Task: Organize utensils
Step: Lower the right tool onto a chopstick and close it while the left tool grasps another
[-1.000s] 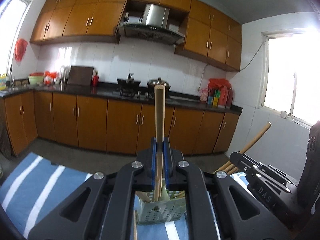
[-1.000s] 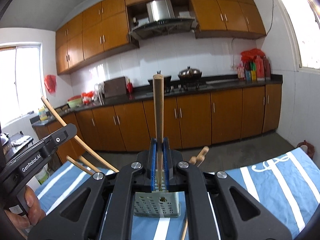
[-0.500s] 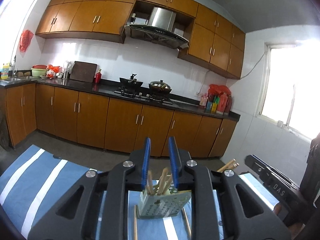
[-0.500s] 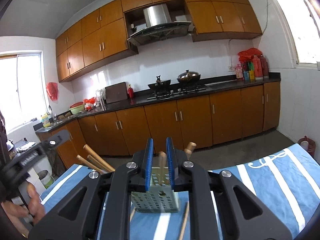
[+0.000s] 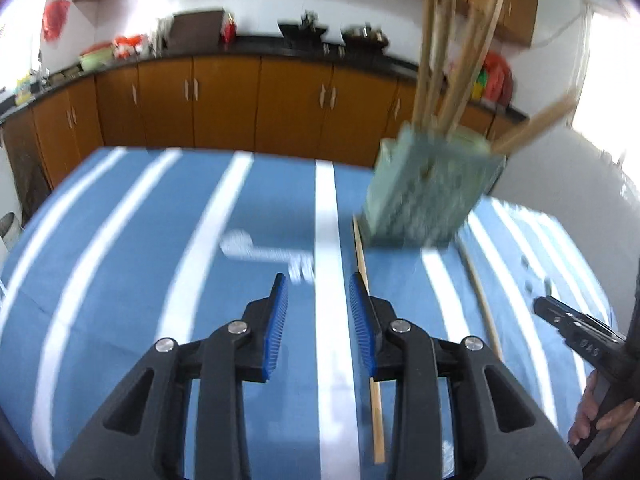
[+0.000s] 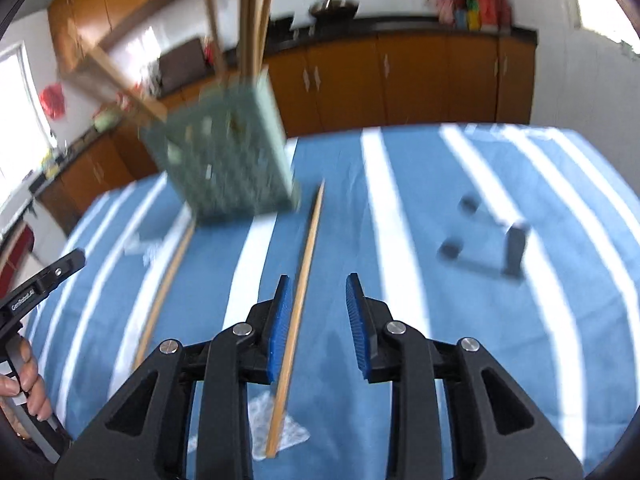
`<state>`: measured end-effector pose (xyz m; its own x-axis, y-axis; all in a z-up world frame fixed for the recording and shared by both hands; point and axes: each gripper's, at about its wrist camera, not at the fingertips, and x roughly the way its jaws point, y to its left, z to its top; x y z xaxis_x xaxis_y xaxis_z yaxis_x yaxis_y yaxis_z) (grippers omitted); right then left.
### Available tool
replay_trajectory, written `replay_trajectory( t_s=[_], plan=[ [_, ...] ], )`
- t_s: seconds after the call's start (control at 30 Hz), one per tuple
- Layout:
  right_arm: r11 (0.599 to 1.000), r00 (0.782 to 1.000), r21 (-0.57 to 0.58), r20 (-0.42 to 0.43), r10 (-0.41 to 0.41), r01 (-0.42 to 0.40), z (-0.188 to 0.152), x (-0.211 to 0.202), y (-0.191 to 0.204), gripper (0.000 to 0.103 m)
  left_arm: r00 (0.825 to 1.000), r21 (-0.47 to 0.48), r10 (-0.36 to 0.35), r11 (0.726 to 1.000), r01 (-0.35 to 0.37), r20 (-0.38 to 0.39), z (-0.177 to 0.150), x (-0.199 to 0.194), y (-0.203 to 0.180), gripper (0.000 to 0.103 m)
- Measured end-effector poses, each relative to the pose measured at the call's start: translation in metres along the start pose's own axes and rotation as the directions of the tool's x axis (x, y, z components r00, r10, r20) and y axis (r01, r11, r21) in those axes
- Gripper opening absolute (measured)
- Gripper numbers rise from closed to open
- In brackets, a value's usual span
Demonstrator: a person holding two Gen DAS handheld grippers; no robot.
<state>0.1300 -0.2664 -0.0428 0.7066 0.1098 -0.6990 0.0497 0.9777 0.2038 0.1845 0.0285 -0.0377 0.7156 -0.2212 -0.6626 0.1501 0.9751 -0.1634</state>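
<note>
A pale green perforated holder (image 5: 430,192) stands on the blue striped cloth with several wooden chopsticks (image 5: 452,52) upright in it; it also shows in the right wrist view (image 6: 228,156). My left gripper (image 5: 318,292) is open and empty above the cloth, with a loose chopstick (image 5: 370,364) lying beside its right finger. A second loose chopstick (image 5: 482,300) lies further right. My right gripper (image 6: 316,292) is open, with a loose chopstick (image 6: 298,312) lying on the cloth next to its left finger. Another chopstick (image 6: 164,292) lies to the left.
The table wears a blue cloth with white stripes (image 5: 160,260). A dark printed mark (image 6: 484,244) sits on the cloth at the right. Brown kitchen cabinets (image 5: 240,100) run along the far wall. Each view shows the other gripper at its edge (image 5: 580,340) (image 6: 36,292).
Both grippers let go of their chopsticks into the holder, opened, and tilted down toward the cloth and the loose chopsticks. The views are now motion-blurred.
</note>
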Motion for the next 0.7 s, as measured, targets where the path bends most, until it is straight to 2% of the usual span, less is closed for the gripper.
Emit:
replay_trajectory(
  t_s=[0.1, 0.23, 0.33, 0.43, 0.57, 0.7],
  plan=[
    [1.0, 0.999, -0.03, -0.048, -0.007, 0.005, -0.012, 0.017, 0.012, 0.028, 0.999, 0.024, -0.01, 1.0, 0.011, -0.034, -0.007, 0.01, -0.009, 0.033],
    [0.998, 0.997, -0.06, -0.069, -0.035, 0.031, -0.018, 0.027, 0.02, 0.028, 0.998, 0.039, -0.022, 0.999, 0.024, -0.056, -0.011, 0.018, -0.016, 0.033],
    [0.997, 0.995, -0.068, -0.086, -0.053, 0.047, -0.019, 0.034, 0.021, 0.023, 0.997, 0.046, -0.025, 0.999, 0.028, -0.069, -0.012, 0.024, -0.021, 0.033],
    [0.995, 0.994, -0.081, -0.079, -0.07, 0.064, -0.019, 0.035, 0.021, 0.02, 0.996, 0.054, -0.025, 0.998, 0.03, -0.086, -0.014, 0.029, -0.025, 0.033],
    [0.992, 0.993, -0.093, -0.072, -0.095, 0.088, -0.019, 0.037, 0.02, 0.008, 0.994, 0.072, -0.023, 0.997, 0.031, -0.109, -0.02, 0.036, -0.032, 0.033],
    [0.991, 0.99, -0.068, -0.067, -0.123, 0.118, -0.015, 0.038, 0.011, 0.007, 0.99, 0.105, -0.009, 0.994, 0.024, -0.139, -0.027, 0.045, -0.04, 0.033]
  ],
)
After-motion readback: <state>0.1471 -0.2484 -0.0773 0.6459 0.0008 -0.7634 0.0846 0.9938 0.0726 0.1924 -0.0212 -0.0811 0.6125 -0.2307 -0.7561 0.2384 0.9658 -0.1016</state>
